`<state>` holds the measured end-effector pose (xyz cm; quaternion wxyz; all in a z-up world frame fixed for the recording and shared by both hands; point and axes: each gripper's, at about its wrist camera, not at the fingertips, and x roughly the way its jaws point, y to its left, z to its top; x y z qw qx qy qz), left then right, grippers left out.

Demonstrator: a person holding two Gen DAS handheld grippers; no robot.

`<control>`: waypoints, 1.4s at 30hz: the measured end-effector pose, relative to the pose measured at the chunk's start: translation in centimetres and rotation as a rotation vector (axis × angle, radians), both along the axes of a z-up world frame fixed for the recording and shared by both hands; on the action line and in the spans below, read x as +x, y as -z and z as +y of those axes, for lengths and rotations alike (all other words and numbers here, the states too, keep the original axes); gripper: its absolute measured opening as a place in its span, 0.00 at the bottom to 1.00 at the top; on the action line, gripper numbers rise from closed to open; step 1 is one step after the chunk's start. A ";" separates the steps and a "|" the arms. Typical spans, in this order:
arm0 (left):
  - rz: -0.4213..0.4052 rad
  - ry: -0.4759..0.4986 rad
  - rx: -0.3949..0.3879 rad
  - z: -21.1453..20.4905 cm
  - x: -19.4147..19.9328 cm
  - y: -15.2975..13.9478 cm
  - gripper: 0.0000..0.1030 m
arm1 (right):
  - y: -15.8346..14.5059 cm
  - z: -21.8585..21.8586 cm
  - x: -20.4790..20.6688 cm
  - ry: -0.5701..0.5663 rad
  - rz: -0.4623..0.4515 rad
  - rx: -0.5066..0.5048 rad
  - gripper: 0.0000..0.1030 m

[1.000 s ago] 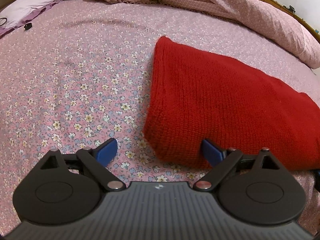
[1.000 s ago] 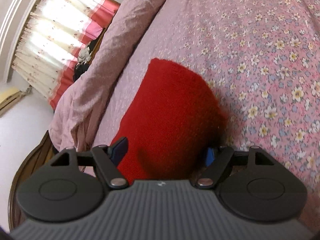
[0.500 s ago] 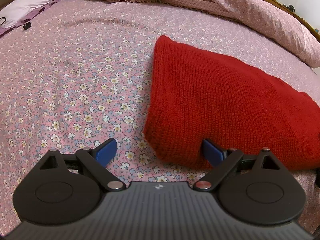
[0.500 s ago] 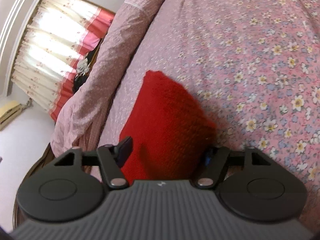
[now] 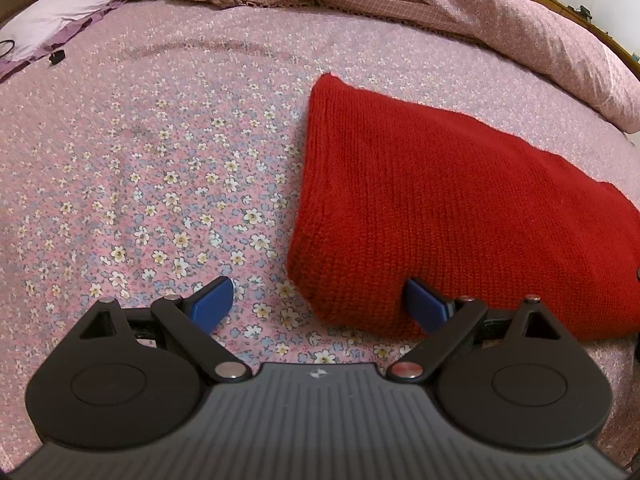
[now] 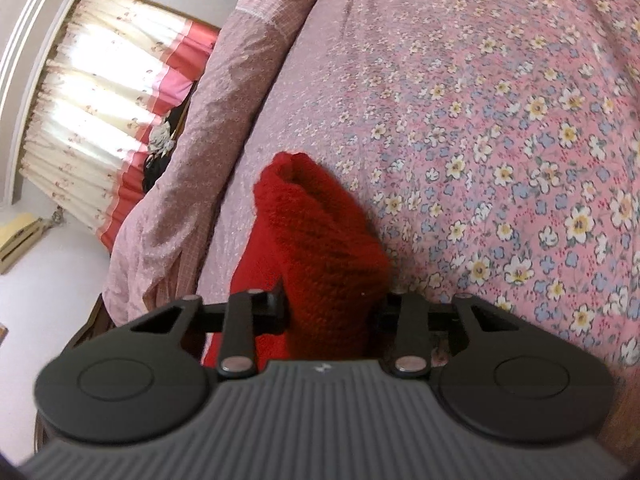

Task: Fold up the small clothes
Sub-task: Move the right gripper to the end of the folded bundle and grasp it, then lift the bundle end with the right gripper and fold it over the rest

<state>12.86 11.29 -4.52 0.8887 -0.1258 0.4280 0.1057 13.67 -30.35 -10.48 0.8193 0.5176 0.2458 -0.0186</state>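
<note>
Now right gripper (image 6: 332, 312) fingers closing on bunched red knit (image 6: 320, 248), pointing away, left gripper (image 5: 320, 300) spread.

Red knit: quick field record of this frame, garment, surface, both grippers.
garment: red knit, lying on the bed
surface: floral bedsheet
background: rumpled pink quilt along the far edge
left gripper: open, corner of the knit between the fingers, not pinched
right gripper: jaws closing, bunched knit edge between them

A: Illumination? B: Daylight glows through the curtain (image 6: 92, 120), overexposed; the bedspread (image 5: 160, 140) is evenly, warmly lit. A: Defects? B: Fisheye bending at edges; slight blur in the right view.
</note>
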 end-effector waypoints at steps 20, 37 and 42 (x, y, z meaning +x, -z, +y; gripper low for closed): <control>-0.031 -0.027 0.030 0.1 -1.7 -2.0 0.92 | -3.0 0.6 1.5 -0.080 -0.071 -0.129 0.28; -0.036 -0.069 0.013 1.9 -2.7 -2.3 0.92 | -9.3 4.4 2.1 -0.227 -0.266 -0.343 0.27; -0.039 -0.076 0.016 2.3 -3.0 -2.6 0.92 | -10.8 5.7 2.2 -0.267 -0.311 -0.401 0.27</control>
